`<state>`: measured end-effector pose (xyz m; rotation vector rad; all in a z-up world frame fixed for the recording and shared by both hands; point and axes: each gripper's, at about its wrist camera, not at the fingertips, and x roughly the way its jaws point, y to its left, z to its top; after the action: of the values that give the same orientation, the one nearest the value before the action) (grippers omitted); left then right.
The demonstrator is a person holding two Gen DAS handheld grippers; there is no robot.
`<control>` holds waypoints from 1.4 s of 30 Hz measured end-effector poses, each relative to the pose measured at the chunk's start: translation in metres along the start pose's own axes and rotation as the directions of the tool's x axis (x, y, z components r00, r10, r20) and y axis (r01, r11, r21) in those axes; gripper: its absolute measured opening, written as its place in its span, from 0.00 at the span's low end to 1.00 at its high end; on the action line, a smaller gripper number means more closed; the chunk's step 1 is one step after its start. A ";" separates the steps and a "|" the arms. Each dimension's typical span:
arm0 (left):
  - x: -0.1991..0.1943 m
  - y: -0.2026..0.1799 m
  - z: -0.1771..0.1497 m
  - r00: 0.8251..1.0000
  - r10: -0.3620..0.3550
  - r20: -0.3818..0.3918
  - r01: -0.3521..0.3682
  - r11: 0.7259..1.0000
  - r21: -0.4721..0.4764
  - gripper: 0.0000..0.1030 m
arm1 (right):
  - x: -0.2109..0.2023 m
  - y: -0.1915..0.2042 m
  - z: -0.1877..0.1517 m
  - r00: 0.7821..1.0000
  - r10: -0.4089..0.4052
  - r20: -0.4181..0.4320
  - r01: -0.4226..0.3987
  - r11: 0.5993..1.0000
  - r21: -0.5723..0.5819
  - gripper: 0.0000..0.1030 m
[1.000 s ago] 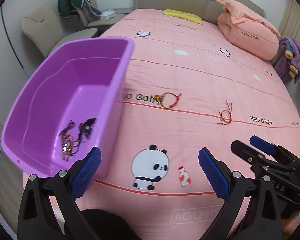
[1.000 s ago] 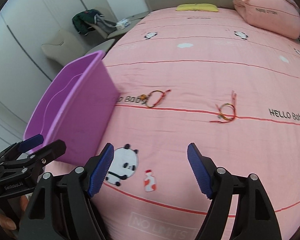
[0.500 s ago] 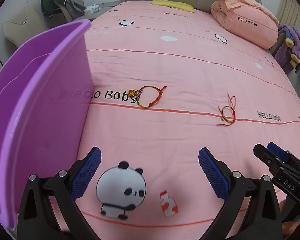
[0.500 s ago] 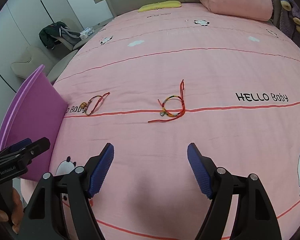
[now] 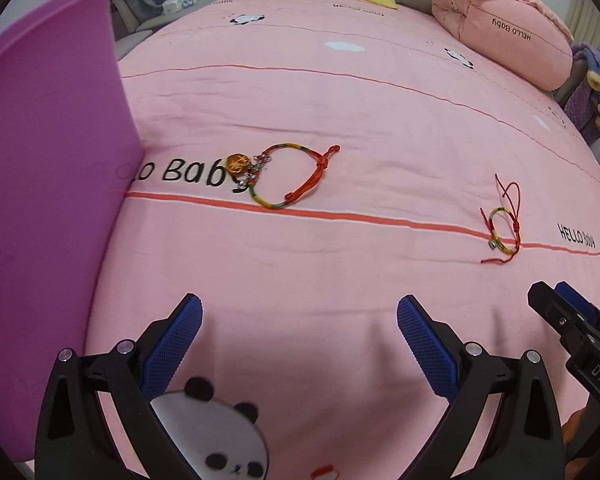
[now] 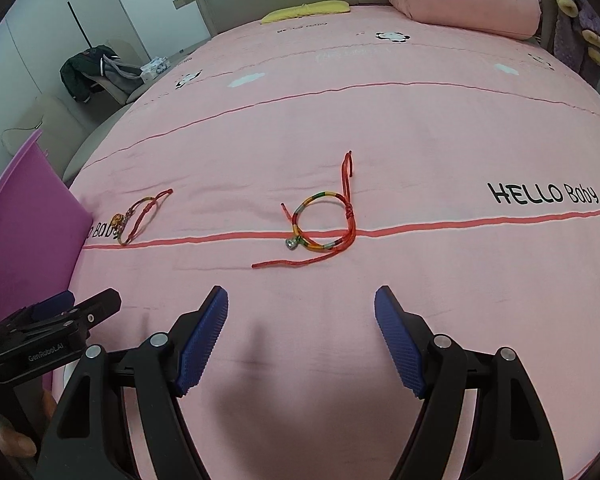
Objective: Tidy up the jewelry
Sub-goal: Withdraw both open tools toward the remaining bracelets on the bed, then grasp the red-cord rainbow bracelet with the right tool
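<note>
While two braided cord bracelets lie loose on the pink bedsheet (image 5: 360, 80), each has tongs lined up behind it: the one with the gold charm (image 5: 288, 176) sits just beside the purple bin (image 5: 48, 184), ahead of the left tongs (image 5: 298, 344), and the one with the small silver bell (image 6: 320, 222) lies well apart to the right, ahead of the right tongs (image 6: 300, 340). Both tongs are spread wide and empty, probably so each hand can gather its own bracelet for the bin.

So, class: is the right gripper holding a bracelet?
No: the right gripper is open and empty, with the bracelet lying on the bed ahead of it.
</note>
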<state>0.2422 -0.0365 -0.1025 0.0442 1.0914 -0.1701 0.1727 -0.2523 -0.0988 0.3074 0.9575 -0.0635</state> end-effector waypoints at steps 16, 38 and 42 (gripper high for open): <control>0.045 -0.015 0.022 0.999 0.045 -0.015 -0.044 0.996 0.071 0.93 | 0.040 -0.012 0.015 0.999 -0.040 -0.018 0.040 0.999 0.008 0.70; 0.070 -0.017 0.048 0.998 0.053 0.042 -0.056 0.996 0.065 0.95 | 0.071 -0.001 0.034 0.994 -0.108 -0.004 0.108 0.993 -0.048 0.70; 0.074 -0.018 0.052 0.997 0.053 0.047 -0.056 0.996 0.064 0.95 | 0.075 0.000 0.036 0.993 -0.115 0.002 0.115 0.992 -0.052 0.70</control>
<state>0.3188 -0.0694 -0.1432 0.1282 1.0382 -0.1571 0.2447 -0.2567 -0.1402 0.2038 0.9757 -0.1437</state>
